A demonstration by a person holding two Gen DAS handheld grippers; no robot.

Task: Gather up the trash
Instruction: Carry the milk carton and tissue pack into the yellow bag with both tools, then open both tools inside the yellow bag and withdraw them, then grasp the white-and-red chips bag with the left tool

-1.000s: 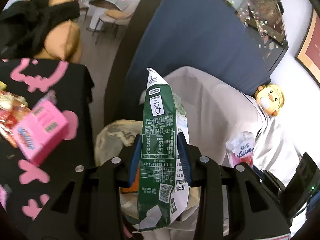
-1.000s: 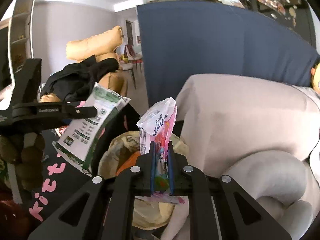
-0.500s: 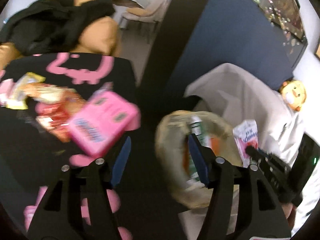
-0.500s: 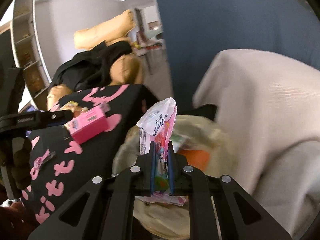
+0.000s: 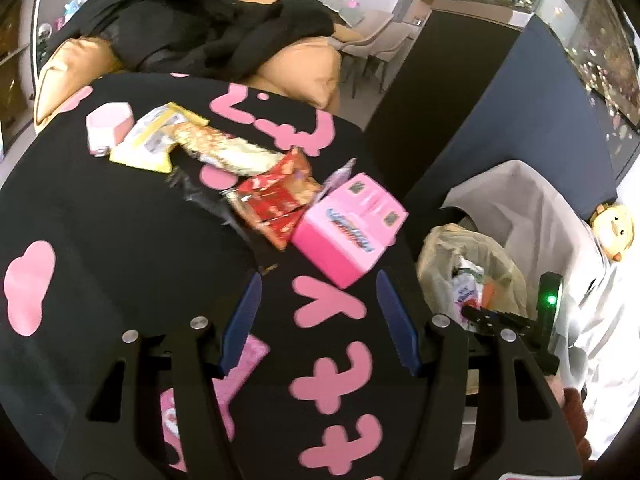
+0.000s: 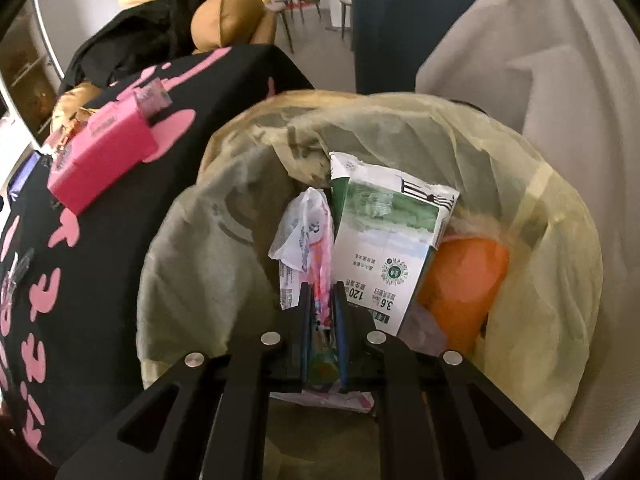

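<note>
My left gripper (image 5: 318, 316) is open and empty above the black table cloth with pink marks (image 5: 120, 240), just short of a pink box (image 5: 348, 228). Red snack wrappers (image 5: 276, 196), a yellow packet (image 5: 156, 140) and a pink tub (image 5: 108, 128) lie farther on. My right gripper (image 6: 322, 300) is shut on a pink and white tissue pack wrapper (image 6: 308, 240) and holds it inside the bin with a pale liner (image 6: 540, 208). A green and white carton (image 6: 384, 240) and something orange (image 6: 460, 280) lie in the bin. The bin also shows in the left wrist view (image 5: 440, 248).
A beige cushion with black clothing (image 5: 200, 32) lies behind the table. A dark blue panel (image 5: 540, 120) and a grey-white cloth-covered seat (image 6: 560, 60) stand behind the bin. A yellow duck toy (image 5: 614, 228) sits at the right. Chairs (image 5: 372, 36) stand far back.
My left gripper let the green carton go into the bin, opened, and swung left over the table. My right gripper moved down into the bin with the tissue wrapper.
</note>
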